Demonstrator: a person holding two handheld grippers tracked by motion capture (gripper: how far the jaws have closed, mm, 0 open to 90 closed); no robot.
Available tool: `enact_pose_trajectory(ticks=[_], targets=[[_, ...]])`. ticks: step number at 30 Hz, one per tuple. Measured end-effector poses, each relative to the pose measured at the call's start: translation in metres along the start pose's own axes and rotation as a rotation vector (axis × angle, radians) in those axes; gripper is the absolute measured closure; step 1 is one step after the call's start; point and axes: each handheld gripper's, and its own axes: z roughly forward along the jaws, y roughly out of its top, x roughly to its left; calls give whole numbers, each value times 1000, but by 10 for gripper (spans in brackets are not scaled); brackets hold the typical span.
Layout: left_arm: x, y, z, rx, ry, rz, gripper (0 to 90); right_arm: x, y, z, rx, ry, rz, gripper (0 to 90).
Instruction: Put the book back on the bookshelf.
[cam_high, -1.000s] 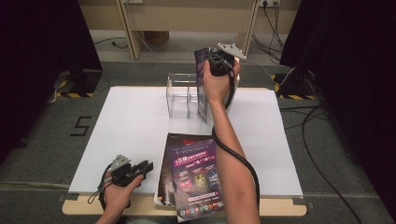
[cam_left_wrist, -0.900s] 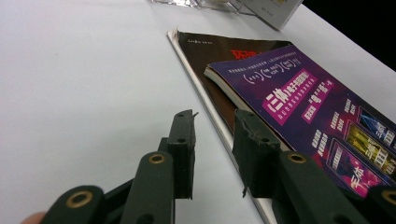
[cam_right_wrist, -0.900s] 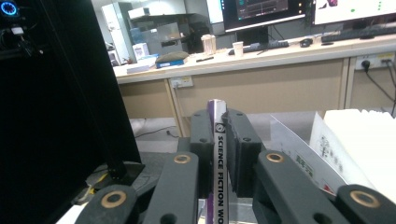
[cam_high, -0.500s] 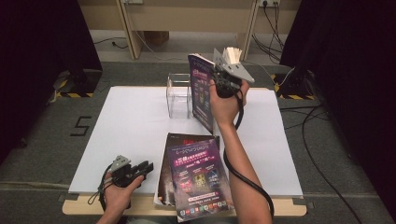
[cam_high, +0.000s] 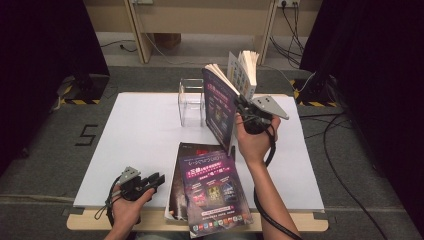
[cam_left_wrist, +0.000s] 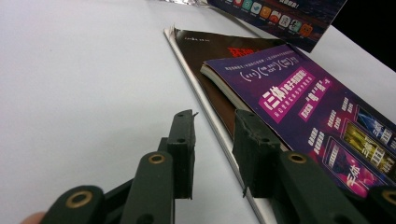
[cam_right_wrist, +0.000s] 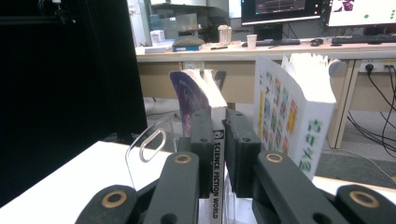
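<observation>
My right tongs (cam_high: 243, 107) pinch only the spine of the magazine (cam_high: 220, 107), held upright in the upper middle of the high view, above the counter (cam_high: 140, 130) and just beside the clear stand (cam_high: 192, 100). Its pages fan loose, so it could twist or slip from that narrow grip, or knock the stand. My left tongs (cam_left_wrist: 212, 140) rest partly open on nothing, at the edge of the stacked magazines (cam_high: 210, 187) in the lower middle.

magazine stack (cam_high: 210, 192) at table's (cam_high: 140, 130) front edge, clear box (cam_high: 191, 101) behind
</observation>
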Motion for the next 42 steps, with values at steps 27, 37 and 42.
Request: enact_pose_trajectory(ticks=[27,37,42], targets=[[1,1,-1,1,-8,-12,680,2,-1,35,226,35,20,788],[1,1,-1,5,-7,-8,678,7,5,40,250,3,24,833],[2,1,-1,4,-6,-13,679,11,4,41,208,-5,25,834]])
